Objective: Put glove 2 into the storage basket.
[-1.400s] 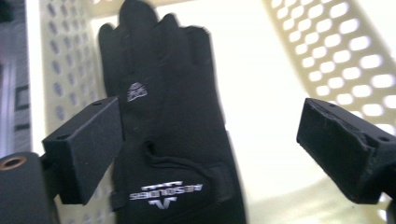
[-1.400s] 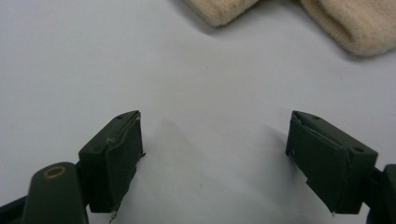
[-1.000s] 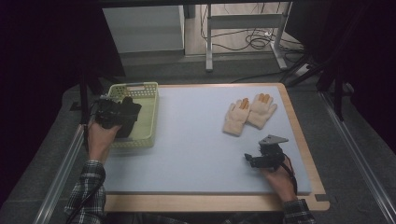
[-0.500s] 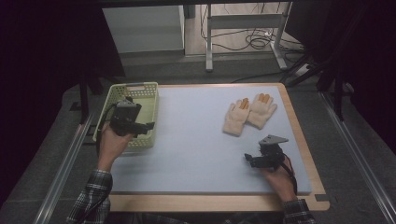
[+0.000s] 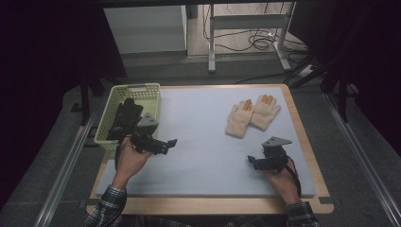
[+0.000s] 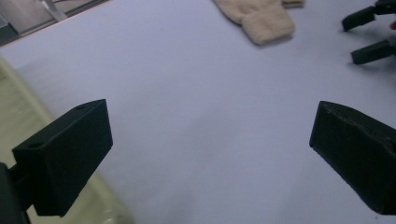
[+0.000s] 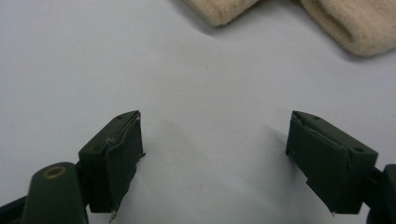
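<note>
Your left gripper (image 5: 163,143) hovers just beside the green basket (image 5: 109,128), jaws spread wide and empty; a black glove (image 5: 124,116) lies in that basket. Your right gripper (image 5: 254,161) rests low over the tabletop (image 5: 198,137), jaws also wide apart, with the beige gloves (image 5: 252,113) lying flat near it.

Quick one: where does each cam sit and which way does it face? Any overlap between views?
High view: above the person's table edge, looking forward and down on the table; forearms, both hands, left gripper and right gripper show.
Left gripper view: rides the left gripper, looks across the mat toward the beige gloves; its open fingers show.
Right gripper view: rides the right gripper, faces the glove cuffs; its open fingers show.
Shared: the gloves appear in all three.
</note>
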